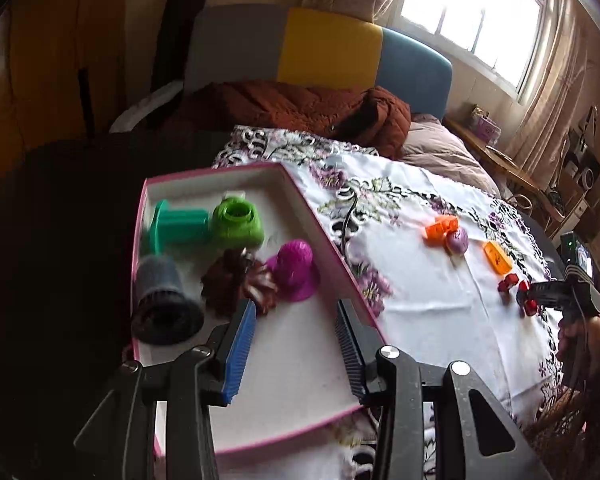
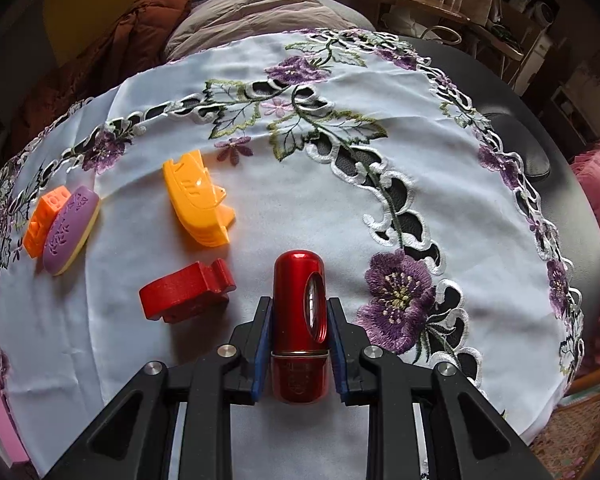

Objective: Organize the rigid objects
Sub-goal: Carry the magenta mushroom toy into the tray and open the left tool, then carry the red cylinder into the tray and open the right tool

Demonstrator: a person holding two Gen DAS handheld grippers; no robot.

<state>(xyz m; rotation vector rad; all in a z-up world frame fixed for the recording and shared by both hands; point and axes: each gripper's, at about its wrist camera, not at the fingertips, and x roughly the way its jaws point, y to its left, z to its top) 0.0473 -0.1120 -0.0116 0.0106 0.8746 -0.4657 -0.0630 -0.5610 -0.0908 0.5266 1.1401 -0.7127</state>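
My left gripper (image 1: 296, 320) is open and empty above the near part of a pink-rimmed white box (image 1: 312, 216). In the box lie a teal spool (image 1: 178, 226), a green ring piece (image 1: 238, 220), a magenta dome (image 1: 294, 268), a brown ridged piece (image 1: 238, 284) and a dark grey cup (image 1: 162, 300). My right gripper (image 2: 299, 312) is shut on a red metal cylinder (image 2: 299, 320) just above the cloth. On the cloth lie a red block (image 2: 186, 292), a yellow piece (image 2: 198, 200), a purple oval (image 2: 72, 228) and an orange block (image 2: 44, 220).
An embroidered white cloth (image 2: 300, 208) covers a dark round table (image 2: 540, 128). The box sits at its left side. A brown jacket (image 1: 300, 108) and a pillow (image 1: 440, 148) lie behind. The right gripper shows in the left wrist view (image 1: 530, 300).
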